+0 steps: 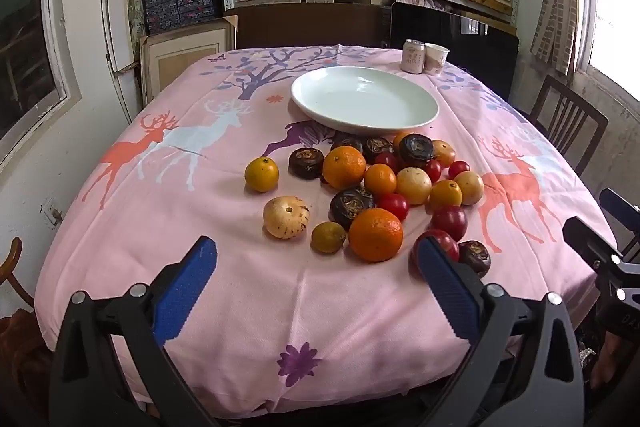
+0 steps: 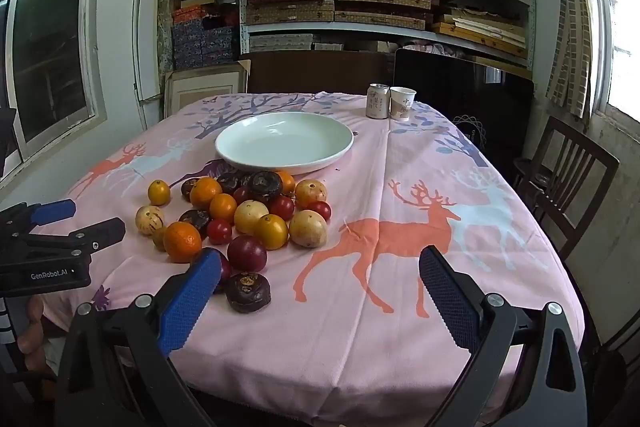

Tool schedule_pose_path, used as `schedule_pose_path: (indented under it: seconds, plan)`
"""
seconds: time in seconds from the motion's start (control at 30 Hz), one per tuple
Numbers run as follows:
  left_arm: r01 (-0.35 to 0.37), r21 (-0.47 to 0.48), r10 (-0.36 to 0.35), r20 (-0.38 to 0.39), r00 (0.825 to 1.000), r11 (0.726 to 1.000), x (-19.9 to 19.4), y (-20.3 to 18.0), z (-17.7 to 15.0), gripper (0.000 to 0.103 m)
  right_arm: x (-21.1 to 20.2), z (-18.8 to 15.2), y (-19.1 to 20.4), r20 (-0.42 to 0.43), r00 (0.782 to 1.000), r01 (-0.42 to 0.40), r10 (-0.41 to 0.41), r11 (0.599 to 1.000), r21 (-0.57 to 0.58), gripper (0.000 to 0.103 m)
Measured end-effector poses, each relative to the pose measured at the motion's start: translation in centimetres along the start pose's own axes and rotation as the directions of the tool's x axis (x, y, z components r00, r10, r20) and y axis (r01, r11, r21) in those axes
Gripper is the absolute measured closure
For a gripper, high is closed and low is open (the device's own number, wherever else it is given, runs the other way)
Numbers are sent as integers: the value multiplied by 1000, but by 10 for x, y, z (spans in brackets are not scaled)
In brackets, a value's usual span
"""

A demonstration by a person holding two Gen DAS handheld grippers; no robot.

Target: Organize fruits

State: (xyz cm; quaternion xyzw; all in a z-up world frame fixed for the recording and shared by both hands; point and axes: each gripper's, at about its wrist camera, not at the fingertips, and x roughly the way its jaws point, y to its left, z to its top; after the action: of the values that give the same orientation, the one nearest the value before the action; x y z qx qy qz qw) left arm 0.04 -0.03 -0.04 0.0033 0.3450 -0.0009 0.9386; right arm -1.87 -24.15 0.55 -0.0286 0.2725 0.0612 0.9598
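**Loose fruit heaped below an empty plate, both grippers wide and empty**

We judge the fruits (image 1: 380,183) to be light and round, so they will roll on the pink tablecloth (image 1: 168,227) if nudged. The large orange (image 1: 375,235) nearest the front edge looks firm with a dimpled skin that the ridged pads should bite well; we would take it across its widest middle. The small red fruits (image 2: 247,253) look smooth and glossy, likely slippery and softer, so a gentle squeeze suits them. The dark brown ones (image 2: 247,291) are flattened and wrinkled, and we cannot tell from here whether they are hard or soft; gripping their flat sides seems safest.

The heap lies near the middle of the table, its far fruits just beside the near rim of the white plate (image 1: 304,99), which holds nothing. Colours run from bright orange and yellow through pale cream to deep red and near black.

Our left gripper (image 1: 316,267) hovers over the front edge, jaws spread full with nothing between them. Our right gripper (image 2: 320,279) is likewise spread wide and empty, to the right of the heap
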Motion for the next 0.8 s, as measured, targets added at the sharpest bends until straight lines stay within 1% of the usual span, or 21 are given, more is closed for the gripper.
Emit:
schedule_pose_path:
  seconds: [0.47, 0.8]
  plan:
    - [-1, -2, 1, -8, 1000, 1000, 1, -2, -2, 4, 2, 2, -3, -8, 1000, -1, 1, 1000, 2, 3]
    - [0, -1, 0, -11, 1000, 1000, 3, -1, -2, 4, 4, 0, 2, -17, 1000, -11, 11, 1000, -4, 3]
